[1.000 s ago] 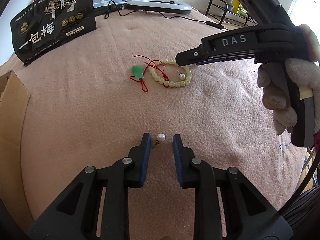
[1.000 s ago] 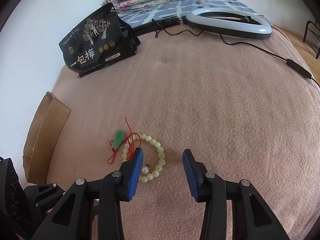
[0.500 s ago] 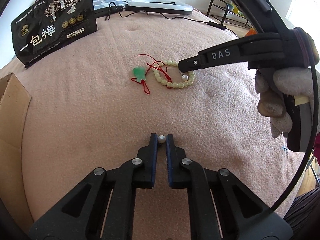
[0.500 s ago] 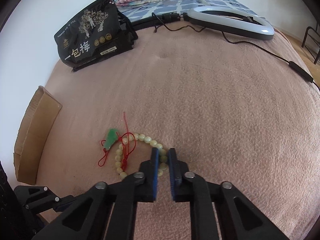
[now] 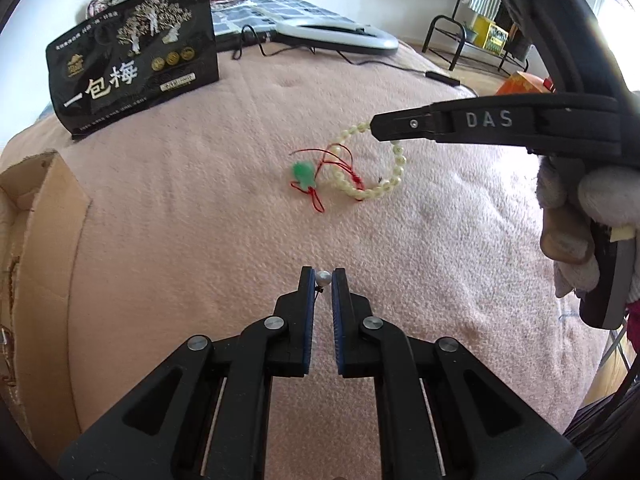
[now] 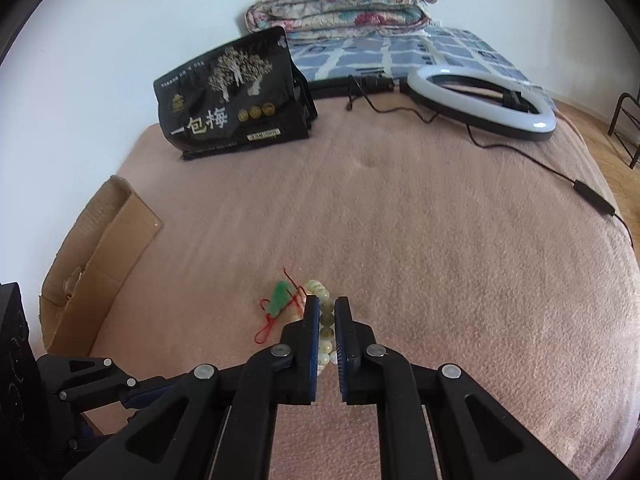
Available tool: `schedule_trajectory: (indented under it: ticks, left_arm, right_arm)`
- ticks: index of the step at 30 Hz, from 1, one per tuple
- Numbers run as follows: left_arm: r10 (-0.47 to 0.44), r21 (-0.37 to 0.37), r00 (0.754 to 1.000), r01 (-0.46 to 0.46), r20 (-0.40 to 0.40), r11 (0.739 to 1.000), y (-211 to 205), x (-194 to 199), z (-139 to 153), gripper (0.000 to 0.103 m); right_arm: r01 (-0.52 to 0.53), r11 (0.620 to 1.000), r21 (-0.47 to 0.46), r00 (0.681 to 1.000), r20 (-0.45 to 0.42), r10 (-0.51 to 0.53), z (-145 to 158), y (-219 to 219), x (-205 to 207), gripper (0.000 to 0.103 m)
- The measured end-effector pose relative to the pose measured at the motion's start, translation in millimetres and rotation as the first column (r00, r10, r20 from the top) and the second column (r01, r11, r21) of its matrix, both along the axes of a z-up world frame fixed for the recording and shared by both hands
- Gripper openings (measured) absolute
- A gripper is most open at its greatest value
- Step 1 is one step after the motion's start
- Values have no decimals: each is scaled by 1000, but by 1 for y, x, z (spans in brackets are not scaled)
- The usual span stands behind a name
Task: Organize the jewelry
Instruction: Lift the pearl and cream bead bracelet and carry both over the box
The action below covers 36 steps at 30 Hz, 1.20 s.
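Observation:
On the pink blanket (image 5: 200,240), my left gripper (image 5: 323,276) is shut on a small pearl earring (image 5: 323,278), pinched between the tips of its blue pads. Farther back, my right gripper (image 5: 376,128) comes in from the right, held by a gloved hand (image 5: 568,216). It is shut on a pale bead bracelet (image 5: 398,160), one side of which rises to its tip while the rest lies on the blanket. In the right wrist view the beads (image 6: 326,320) sit between the right gripper's (image 6: 323,304) pads. A green pendant (image 5: 303,172) on red cord lies against the bracelet.
A black snack bag (image 5: 132,60) stands at the back left and a ring light (image 6: 480,100) with its cable lies at the back right. A cardboard box flap (image 5: 36,220) borders the blanket's left edge. A folded quilt (image 6: 340,0) sits by the wall.
Both grippers went from open to shut: the left on the pearl earring, the right on the bead bracelet. The right gripper has since risen, pulling one side of the bracelet up.

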<state>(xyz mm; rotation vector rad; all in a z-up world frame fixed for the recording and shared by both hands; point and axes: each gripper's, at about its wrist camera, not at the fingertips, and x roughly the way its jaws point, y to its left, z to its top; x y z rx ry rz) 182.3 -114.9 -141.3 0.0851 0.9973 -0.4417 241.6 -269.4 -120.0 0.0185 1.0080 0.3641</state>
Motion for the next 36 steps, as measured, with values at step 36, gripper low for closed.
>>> schedule_trajectory:
  ticks: [36]
  left_arm:
    - [260,-168,951,-232,168,958,132,-33,96,6]
  right_arm:
    - [-50,989,136,971,239,16,106,86,-55,5]
